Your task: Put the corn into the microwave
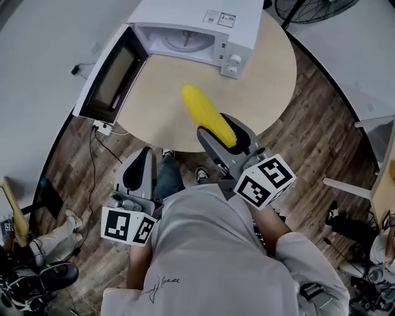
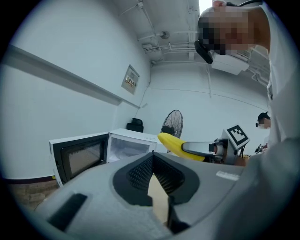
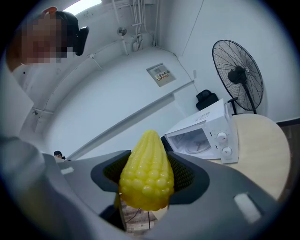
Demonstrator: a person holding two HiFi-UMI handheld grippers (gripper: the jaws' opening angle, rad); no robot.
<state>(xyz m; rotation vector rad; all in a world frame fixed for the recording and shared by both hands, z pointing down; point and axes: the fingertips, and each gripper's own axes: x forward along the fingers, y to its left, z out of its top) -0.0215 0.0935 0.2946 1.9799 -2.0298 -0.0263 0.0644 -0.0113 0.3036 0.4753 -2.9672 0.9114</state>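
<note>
Holding the corn (image 1: pixel 200 105) tight, the right gripper (image 1: pixel 221 131) should go slow and straight into the open microwave (image 1: pixel 185 40), missing the door (image 1: pixel 111 77).

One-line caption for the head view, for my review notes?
Right gripper holds the corn over the table, pointing toward the open microwave; left gripper empty.

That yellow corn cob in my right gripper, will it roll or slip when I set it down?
The tapered yellow corn cob is round, so it will probably roll, curving toward its narrow tip. It juts from the right gripper without sagging, so it is likely stiff. Its bumpy kernels should help grip.
</note>
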